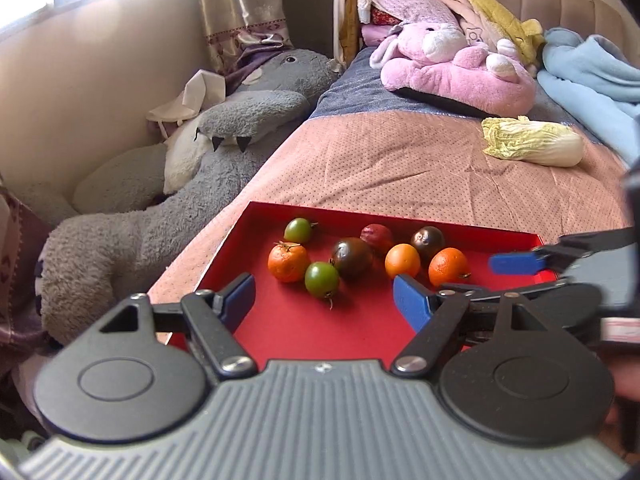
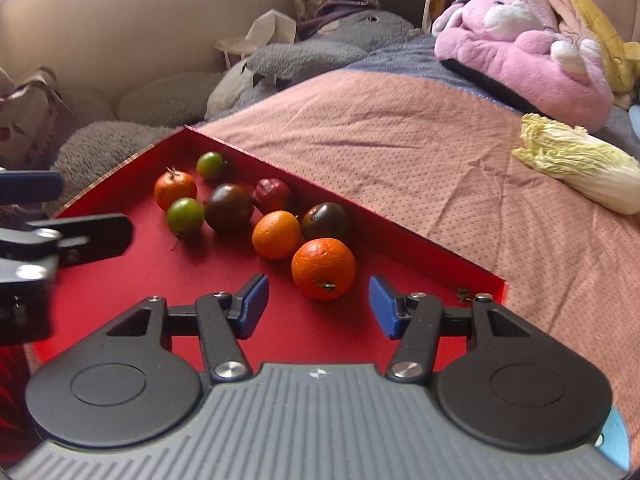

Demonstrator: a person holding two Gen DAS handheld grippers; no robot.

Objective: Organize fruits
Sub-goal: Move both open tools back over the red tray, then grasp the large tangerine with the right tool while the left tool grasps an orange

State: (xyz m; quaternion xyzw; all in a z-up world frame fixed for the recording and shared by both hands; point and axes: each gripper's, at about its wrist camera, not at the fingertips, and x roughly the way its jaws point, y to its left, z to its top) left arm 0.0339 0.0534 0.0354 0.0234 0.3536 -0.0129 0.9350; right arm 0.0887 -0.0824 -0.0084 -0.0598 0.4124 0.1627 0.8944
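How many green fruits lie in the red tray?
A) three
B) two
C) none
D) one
B: two green fruits show in the red tray, one green fruit near the far side and another green fruit closer to the left gripper.

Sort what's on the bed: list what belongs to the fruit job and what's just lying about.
Job: red tray; three oranges, nearest one; two green fruits; two dark fruits; red fruit.

Lying about: cabbage; pink plush; grey plush; blue blanket.
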